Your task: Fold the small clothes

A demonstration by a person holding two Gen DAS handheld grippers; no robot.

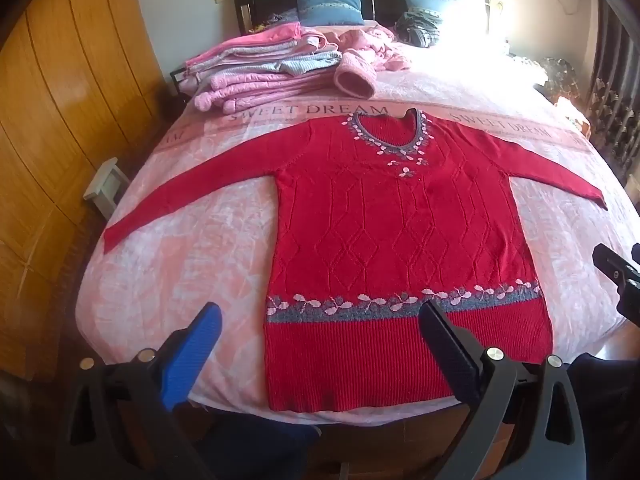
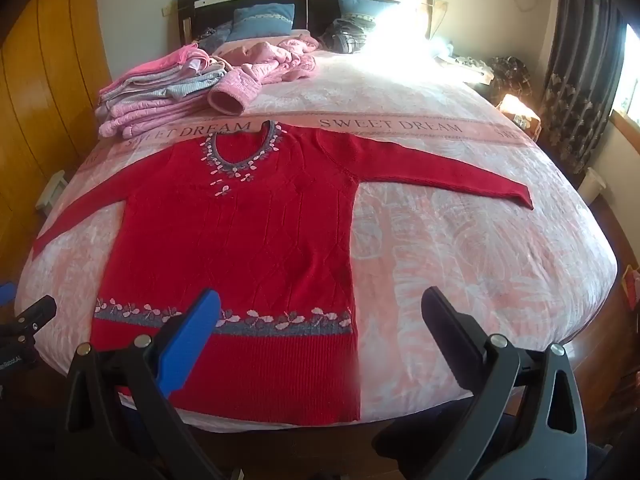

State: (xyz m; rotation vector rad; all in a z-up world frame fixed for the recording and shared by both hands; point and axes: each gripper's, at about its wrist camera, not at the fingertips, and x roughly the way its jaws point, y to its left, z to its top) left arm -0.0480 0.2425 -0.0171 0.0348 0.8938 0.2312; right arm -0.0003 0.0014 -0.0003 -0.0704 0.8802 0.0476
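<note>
Red sweater [image 1: 404,232] spread flat on the bed [image 1: 192,248], sleeves out, not yet folded. Folded pink stack [image 1: 256,68] behind, loose pink garment [image 1: 372,46] beside it. Left claw [image 1: 320,338] and right claw [image 2: 320,324] gaping apart, empty, hovering near the hem.

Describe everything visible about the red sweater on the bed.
The red sweater is a long-sleeved knit with a raised diamond pattern, a grey round neckline trimmed with pink petals, and a grey band of pink flowers above a ribbed hem. It lies flat, front up and unfolded on the pink bedspread, both sleeves spread outward, collar toward the headboard, hem at the near edge. Neither the left gripper nor the right gripper touches it; both stand open.
</note>
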